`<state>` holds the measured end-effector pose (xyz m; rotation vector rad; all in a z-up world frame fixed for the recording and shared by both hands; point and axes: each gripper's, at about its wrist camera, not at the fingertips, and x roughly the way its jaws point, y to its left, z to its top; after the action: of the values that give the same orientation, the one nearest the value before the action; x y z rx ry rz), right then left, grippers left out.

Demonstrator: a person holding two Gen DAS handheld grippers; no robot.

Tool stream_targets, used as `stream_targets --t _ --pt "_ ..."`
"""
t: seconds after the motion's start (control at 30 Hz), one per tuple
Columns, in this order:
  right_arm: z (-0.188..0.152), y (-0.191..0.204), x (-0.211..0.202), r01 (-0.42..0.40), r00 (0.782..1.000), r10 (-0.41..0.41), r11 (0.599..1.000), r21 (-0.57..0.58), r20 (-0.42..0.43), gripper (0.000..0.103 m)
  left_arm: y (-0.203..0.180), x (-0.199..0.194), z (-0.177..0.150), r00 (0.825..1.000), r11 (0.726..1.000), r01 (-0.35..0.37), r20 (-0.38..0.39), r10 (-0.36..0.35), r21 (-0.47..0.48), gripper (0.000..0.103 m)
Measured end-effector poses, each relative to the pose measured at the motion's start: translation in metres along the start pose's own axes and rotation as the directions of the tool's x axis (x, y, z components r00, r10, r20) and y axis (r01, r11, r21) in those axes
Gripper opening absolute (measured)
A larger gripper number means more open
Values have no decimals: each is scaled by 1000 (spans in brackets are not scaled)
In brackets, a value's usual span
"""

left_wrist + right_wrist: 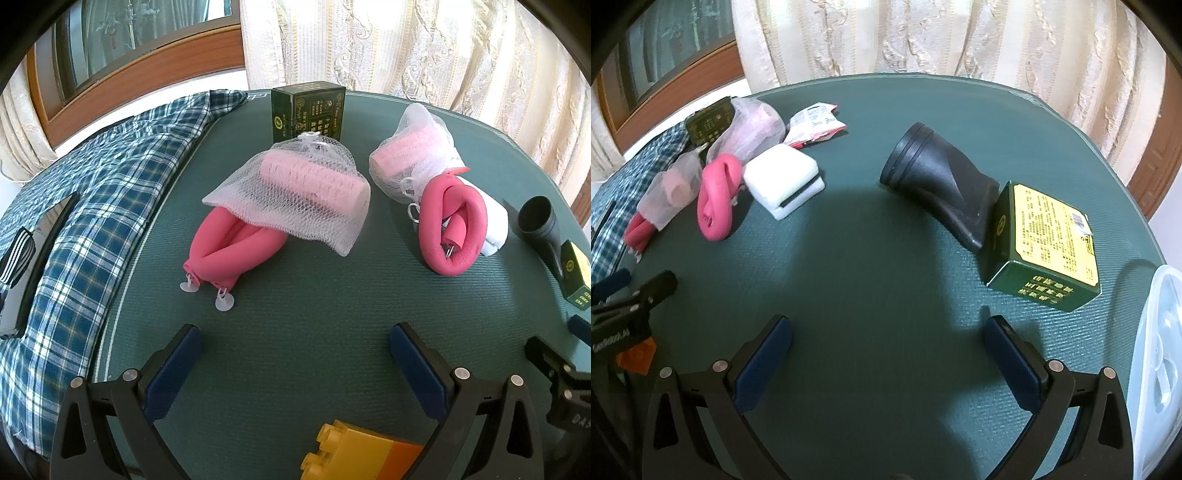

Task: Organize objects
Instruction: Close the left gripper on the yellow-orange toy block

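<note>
My left gripper [295, 343] is open and empty above the green table mat [314, 295]. Ahead of it lie two mesh bags of pink rollers [295, 184] [410, 147], each beside pink foam tubes [229, 251] [454, 229]. A dark green box [310, 110] stands at the back. My right gripper [886, 339] is open and empty. Ahead of it to the right lie a black nozzle [942, 184] and a green box with a yellow label [1045, 243], touching each other. A white foam block [783, 181] lies to the left.
A plaid blue shirt [92, 206] covers the table's left side. A yellow and orange toy brick [362, 454] lies just below my left gripper. A white plastic lid [1160, 369] sits at the right edge. Curtains [406, 44] hang behind the table.
</note>
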<state>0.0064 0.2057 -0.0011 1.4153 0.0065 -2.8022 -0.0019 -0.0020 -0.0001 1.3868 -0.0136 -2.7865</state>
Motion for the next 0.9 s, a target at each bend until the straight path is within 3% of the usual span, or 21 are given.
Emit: stream_targets --t 0.33,0.53,0.77,0.9 --pt "-10 -12 -12 -95 995 95 995 0 16 103 0 -4 -2 1000 1000 23 5 -22 -8 103" --pt "-12 -22 -19 -160 987 158 986 44 30 103 -1 -15 -3 995 996 89 38 -89 1 103" --pt "-17 -25 -22 -171 985 170 984 56 30 103 11 -33 -3 983 983 178 64 -174 -51 103" --pt "-18 -23 -21 -156 987 155 987 43 26 103 20 -44 -11 986 986 158 58 -155 -54 103"
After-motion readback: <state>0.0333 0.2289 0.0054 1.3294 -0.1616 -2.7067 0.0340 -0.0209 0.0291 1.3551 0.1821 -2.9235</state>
